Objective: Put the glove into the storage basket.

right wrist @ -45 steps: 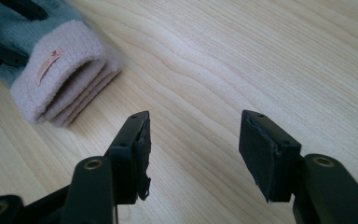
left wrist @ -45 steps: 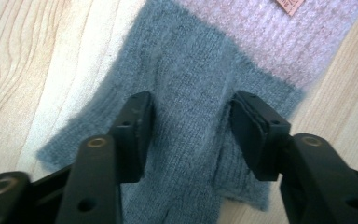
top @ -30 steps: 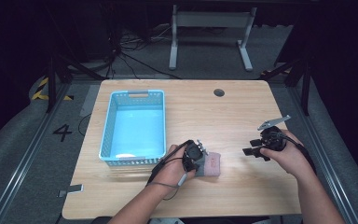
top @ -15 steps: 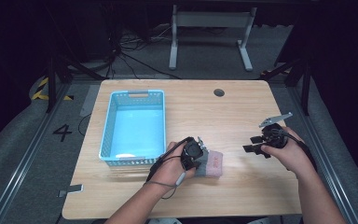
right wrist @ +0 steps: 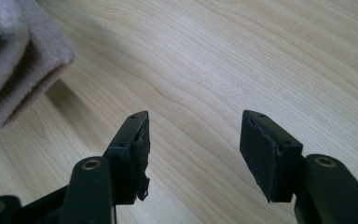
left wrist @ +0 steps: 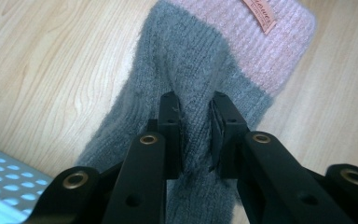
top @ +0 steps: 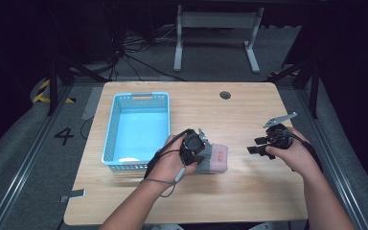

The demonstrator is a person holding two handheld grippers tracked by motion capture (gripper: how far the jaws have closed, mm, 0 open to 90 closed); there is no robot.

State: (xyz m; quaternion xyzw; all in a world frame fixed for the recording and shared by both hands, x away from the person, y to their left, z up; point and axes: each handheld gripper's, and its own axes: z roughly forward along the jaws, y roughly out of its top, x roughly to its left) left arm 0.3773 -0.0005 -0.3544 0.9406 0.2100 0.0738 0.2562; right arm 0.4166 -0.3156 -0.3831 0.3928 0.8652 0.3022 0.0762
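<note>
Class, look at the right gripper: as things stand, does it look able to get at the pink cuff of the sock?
Probably yes. The right gripper is open, with bare table between it and the sock, whose cuff lies on its side.

Fuzzy grey-and-pink ribbed knit wool sock [left wrist: 200, 79] with a woven tan label, lying on the smooth, matt pale wooden table [top: 249, 191] with visible grain, beside a glossy light-blue perforated plastic basket [top: 111, 129], matt black gripper jaws bearing brass-look rivets.
</note>
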